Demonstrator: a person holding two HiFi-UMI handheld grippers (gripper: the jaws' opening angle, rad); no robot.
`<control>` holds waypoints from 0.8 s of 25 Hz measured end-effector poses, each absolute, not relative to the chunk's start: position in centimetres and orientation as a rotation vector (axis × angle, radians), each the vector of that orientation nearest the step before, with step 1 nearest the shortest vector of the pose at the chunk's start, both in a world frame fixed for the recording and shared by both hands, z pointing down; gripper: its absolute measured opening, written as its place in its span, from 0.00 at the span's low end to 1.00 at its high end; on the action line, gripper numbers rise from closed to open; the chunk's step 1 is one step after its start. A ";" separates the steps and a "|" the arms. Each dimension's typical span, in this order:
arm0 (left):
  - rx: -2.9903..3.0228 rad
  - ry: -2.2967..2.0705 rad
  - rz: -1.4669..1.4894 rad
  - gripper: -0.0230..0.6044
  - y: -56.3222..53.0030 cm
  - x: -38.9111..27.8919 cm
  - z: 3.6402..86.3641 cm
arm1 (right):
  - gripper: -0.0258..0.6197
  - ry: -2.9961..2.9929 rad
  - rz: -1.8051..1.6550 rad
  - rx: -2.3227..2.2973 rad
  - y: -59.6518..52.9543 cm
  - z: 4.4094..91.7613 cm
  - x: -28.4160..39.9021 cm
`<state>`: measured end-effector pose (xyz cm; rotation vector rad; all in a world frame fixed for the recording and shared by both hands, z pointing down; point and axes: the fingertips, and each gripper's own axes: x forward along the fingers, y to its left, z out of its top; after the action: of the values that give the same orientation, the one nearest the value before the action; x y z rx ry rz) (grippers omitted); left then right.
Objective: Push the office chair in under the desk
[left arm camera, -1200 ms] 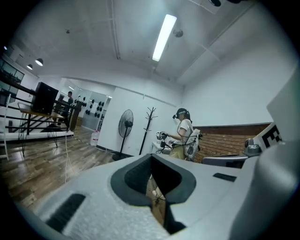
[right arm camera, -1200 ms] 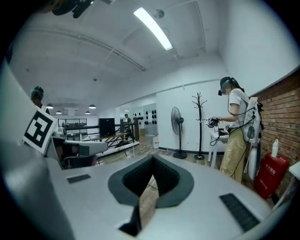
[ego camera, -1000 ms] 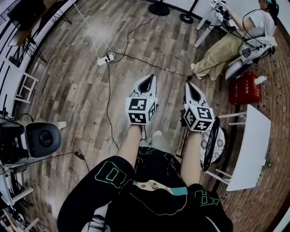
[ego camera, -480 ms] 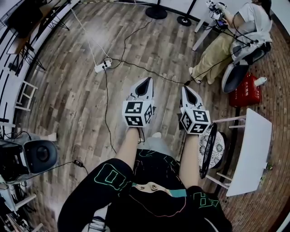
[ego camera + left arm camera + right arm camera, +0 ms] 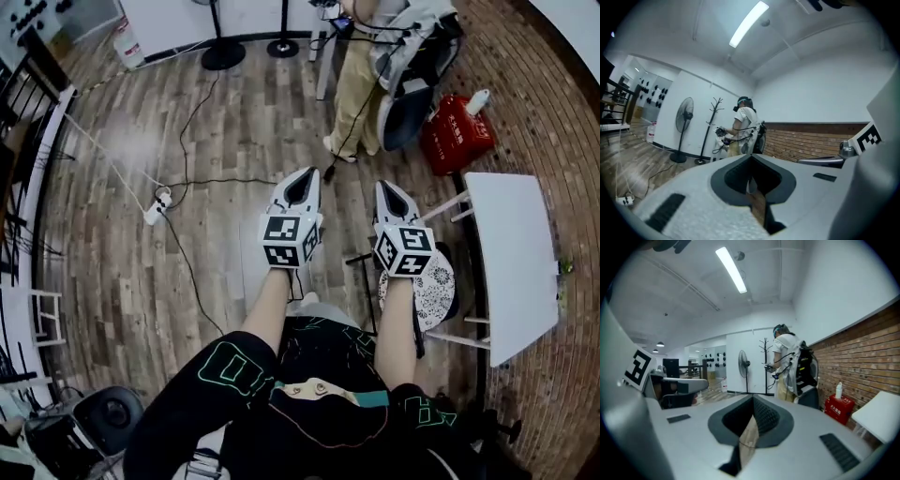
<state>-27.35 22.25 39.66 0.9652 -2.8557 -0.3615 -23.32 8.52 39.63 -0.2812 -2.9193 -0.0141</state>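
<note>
Over the last second the head view has been swung round to the right. The white desk (image 5: 514,253), earlier seen slanting at the right edge, is now laid out lengthwise along the right side. The red box (image 5: 455,139) has been brought to the far right, and the power strip (image 5: 156,208) on the wooden floor (image 5: 122,281) has been carried over to the left. The other person (image 5: 356,84), seated before, is now seen standing at the far end. Both hands have been carried along with this turn. The left gripper (image 5: 303,176) and the right gripper (image 5: 384,187) are held side by side over the floor and pointed away from the body, as before. Each claw is clenched on nothing; in both gripper views only the floor is shown through the slot between the closed jaws. The office chair (image 5: 429,289) is found near at the right, just beside the right forearm. Its patterned seat lies just outside the desk's left edge, between the two white desk legs, so it has not yet been pushed under. From this it is judged that the body has only been squared up to the chair. No contact has been made, and the push toward the right is still to be begun.
</note>
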 end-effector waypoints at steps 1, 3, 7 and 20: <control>1.020 -2.839 -0.354 0.05 20.1 -27.6 39.1 | 0.05 -2.929 -0.011 -0.229 6.5 39.2 -23.1; 1.134 -2.803 -0.333 0.05 15.6 -27.9 38.1 | 0.05 -2.949 0.000 -0.121 2.4 38.3 -22.4; 1.351 -2.713 -0.282 0.05 7.6 -27.3 37.0 | 0.05 -2.971 0.032 0.084 -4.7 37.3 -20.5; 2.086 -2.108 -0.089 0.05 -15.9 -15.7 38.6 | 0.05 -2.799 0.209 0.986 -22.7 38.7 -3.6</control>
<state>-15.68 -15.85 38.63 2.0860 -2.1085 -0.0892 -3.58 -22.68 38.71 0.9862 -2.7990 0.2094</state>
